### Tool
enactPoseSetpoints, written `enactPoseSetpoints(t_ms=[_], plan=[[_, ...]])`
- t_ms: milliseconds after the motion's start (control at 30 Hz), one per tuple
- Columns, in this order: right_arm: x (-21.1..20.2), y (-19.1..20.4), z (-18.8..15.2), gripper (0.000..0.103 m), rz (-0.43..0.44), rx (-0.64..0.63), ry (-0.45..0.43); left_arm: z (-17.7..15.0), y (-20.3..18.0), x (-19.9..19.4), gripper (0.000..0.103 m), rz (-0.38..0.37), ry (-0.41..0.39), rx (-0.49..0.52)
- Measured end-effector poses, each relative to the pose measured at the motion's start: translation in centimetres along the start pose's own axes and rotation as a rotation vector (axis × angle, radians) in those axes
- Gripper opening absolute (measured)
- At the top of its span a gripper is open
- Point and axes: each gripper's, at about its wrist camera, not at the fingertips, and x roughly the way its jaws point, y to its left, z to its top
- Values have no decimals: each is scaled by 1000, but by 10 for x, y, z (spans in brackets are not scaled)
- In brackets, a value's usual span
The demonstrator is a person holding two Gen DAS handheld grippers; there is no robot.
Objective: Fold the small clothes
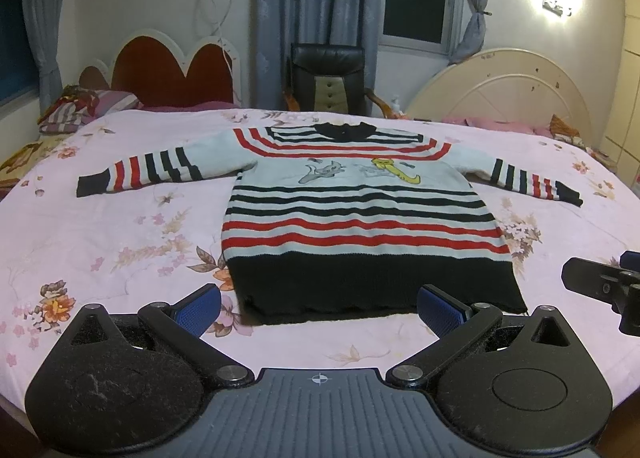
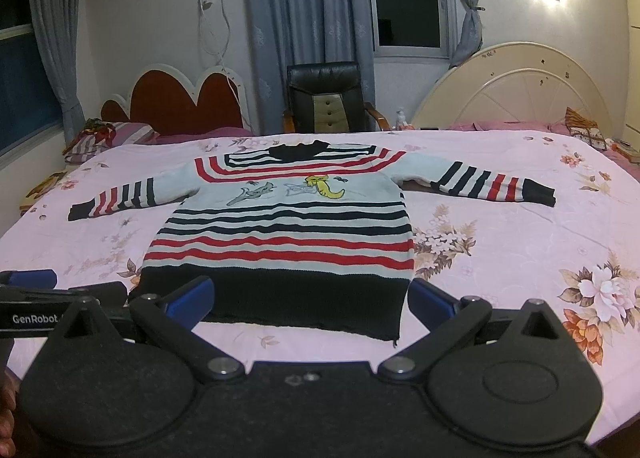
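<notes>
A bed (image 1: 120,226) under a pink flowered sheet fills both views, and on it a striped sweater (image 1: 360,218) lies flat, front up, with both sleeves spread out to the sides and its dark hem nearest the cameras. Behind the bed stand a red scalloped headboard (image 1: 172,70), a cream rounded headboard (image 1: 504,90) and a black chair (image 1: 328,78) between grey-blue curtains (image 1: 280,18). The left gripper (image 1: 318,308) hovers low over the sheet just short of the hem, its blue-padded fingers (image 1: 200,308) spread wide with nothing between them; whether they touch the sheet cannot be told. The right gripper (image 2: 312,298) sits likewise at the hem, spread wide and empty, its fingers (image 2: 190,296) framing the dark band; the left pad overlaps the hem's corner in the picture, but contact is unclear. Each tool shows at the edge of the other's view, cut off by the frame: the right one at the right border of the left view (image 1: 604,290), the left one at the left border of the right view (image 2: 36,298). The cartoon figures (image 1: 360,172) on the chest are too small to make out. A striped pillow (image 1: 76,110) lies at the far left, partly hidden by the bed's edge.
</notes>
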Motion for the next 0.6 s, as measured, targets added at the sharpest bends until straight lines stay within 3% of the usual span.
enactPoseSetpoints(t_ms=[600], plan=[[-2,4,0,102,-2,-1,-1,1,3,1,103,-1,1,2]])
